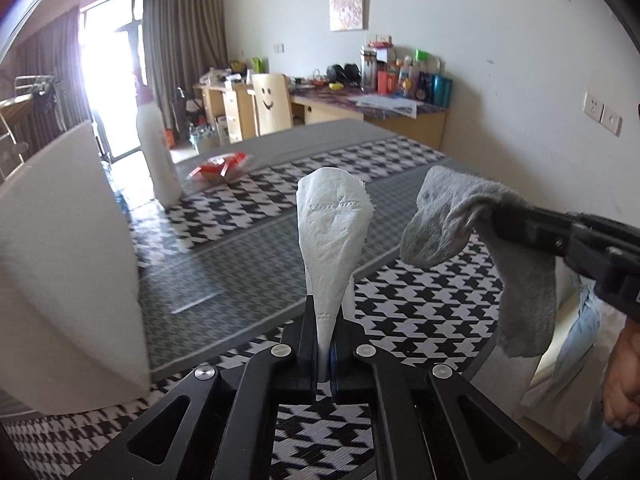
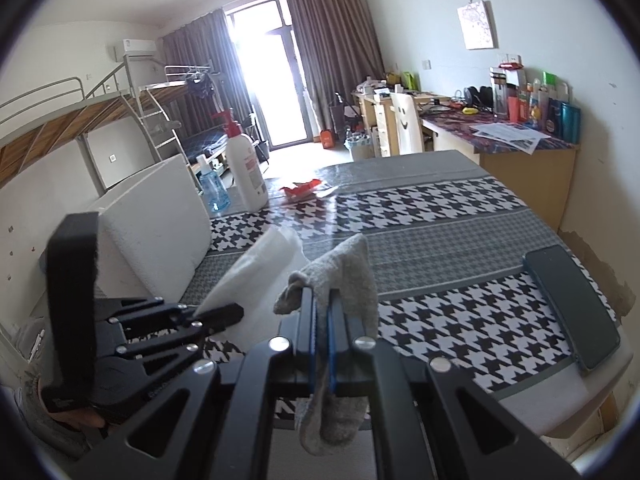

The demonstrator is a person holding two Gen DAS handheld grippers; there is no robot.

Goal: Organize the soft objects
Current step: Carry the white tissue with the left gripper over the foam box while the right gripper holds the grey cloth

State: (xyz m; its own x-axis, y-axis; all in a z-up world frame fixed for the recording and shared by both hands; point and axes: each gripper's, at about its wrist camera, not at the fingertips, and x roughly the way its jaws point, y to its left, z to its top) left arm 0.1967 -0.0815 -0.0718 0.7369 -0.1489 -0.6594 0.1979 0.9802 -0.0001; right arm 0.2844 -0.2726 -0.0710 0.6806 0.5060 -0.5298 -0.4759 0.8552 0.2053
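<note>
My left gripper is shut on a white tissue, which stands up from the fingers above the houndstooth table. My right gripper is shut on a grey sock, which drapes over the fingers and hangs below them. In the left wrist view the right gripper comes in from the right with the sock beside the tissue. In the right wrist view the left gripper sits at the left with the tissue.
A white foam box stands at the table's left, also in the right wrist view. A white pump bottle, a blue bottle and a red wrapper sit at the far side. A dark phone lies at the right edge.
</note>
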